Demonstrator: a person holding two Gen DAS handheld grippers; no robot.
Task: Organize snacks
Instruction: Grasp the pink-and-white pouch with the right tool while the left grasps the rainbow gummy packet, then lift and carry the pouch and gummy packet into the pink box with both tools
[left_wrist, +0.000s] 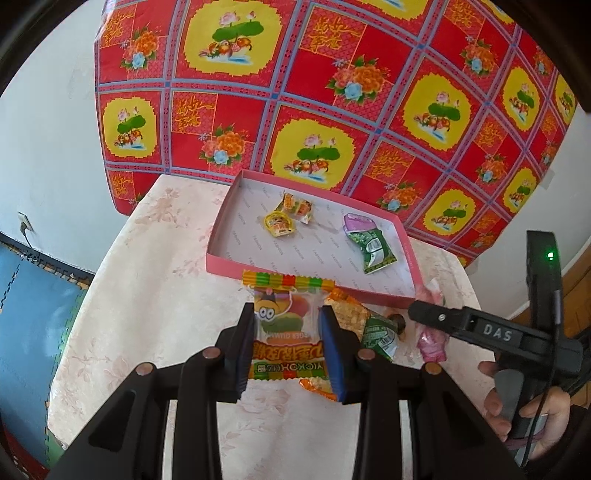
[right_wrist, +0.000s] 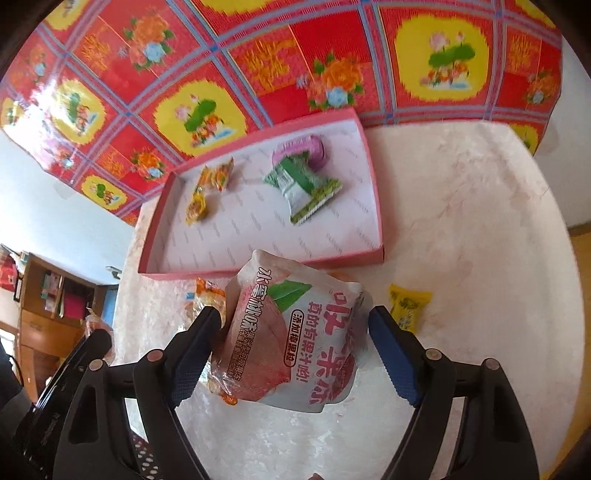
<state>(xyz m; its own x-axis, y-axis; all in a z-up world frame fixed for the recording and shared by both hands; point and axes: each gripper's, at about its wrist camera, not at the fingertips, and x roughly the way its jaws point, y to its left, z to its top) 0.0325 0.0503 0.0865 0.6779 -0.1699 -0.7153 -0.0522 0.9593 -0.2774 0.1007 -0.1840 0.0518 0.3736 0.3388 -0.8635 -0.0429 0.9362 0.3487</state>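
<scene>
My left gripper (left_wrist: 287, 314) is shut on a clear gummy packet (left_wrist: 284, 332) with striped ends and a cartoon face, held just in front of the pink box (left_wrist: 221, 258). My right gripper (right_wrist: 293, 317) is wide and grips a pink and white jelly pouch (right_wrist: 295, 332), tilted above the table. One of its fingers (left_wrist: 436, 316) shows at the right of the left wrist view. The box (right_wrist: 258, 271) holds small yellow-orange candies (left_wrist: 282, 223), a purple pack (left_wrist: 356, 223) and a green packet (left_wrist: 371, 251).
An orange snack packet (left_wrist: 347, 314) and a green packet (left_wrist: 380, 332) lie between the grippers on the pale floral cloth (left_wrist: 147, 295). A yellow candy (right_wrist: 408, 304) lies to the right. A red patterned sheet (left_wrist: 332, 92) hangs behind. A person's hand (left_wrist: 517, 398) holds the right handle.
</scene>
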